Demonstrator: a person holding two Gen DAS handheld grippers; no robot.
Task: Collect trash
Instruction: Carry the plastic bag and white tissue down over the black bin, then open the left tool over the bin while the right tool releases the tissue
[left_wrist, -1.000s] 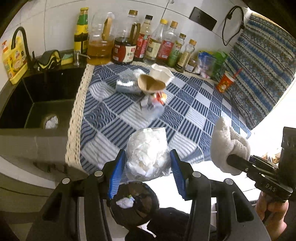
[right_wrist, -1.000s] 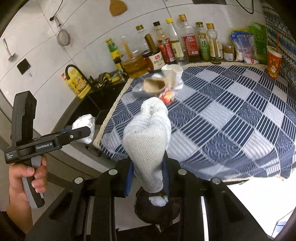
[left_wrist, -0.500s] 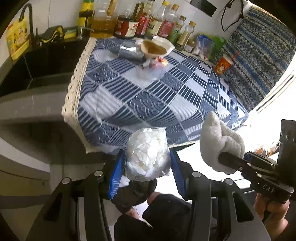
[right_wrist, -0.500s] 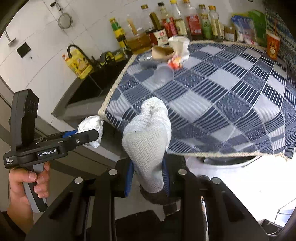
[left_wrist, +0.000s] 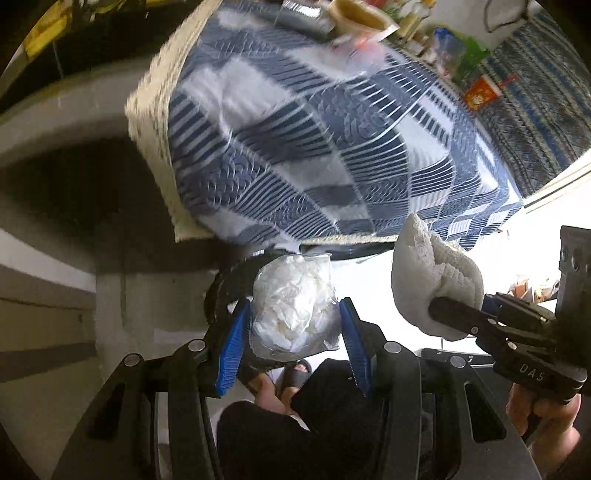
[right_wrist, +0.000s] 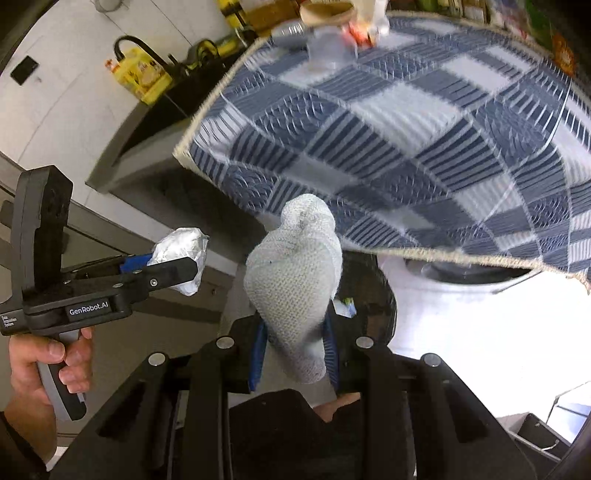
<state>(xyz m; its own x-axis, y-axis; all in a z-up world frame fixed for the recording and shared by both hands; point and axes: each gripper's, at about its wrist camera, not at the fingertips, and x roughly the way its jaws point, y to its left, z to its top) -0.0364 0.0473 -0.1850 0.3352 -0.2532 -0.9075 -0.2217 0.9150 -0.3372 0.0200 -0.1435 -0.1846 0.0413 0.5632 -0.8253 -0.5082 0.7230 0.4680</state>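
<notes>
Both grippers loaded, below the table edge.
Left gripper (left_wrist: 293, 341) pinches clear bag of crumpled white tissue (left_wrist: 293, 310); right gripper (right_wrist: 293, 347) clamps white knitted cloth (right_wrist: 295, 284). Slick bag may slip short of the black-lined bin (right_wrist: 380, 310).

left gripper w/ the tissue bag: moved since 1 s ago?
Yes. The left gripper, shut on the tissue bag, has pulled back off the checked tablecloth and dropped below its front edge.

blue checked tablecloth (right_wrist: 406, 122) on counter | yellow bottle (right_wrist: 142, 79) by sink, left | red paper cup (left_wrist: 480, 94) far right | sandalled feet (left_wrist: 280, 380) below
</notes>
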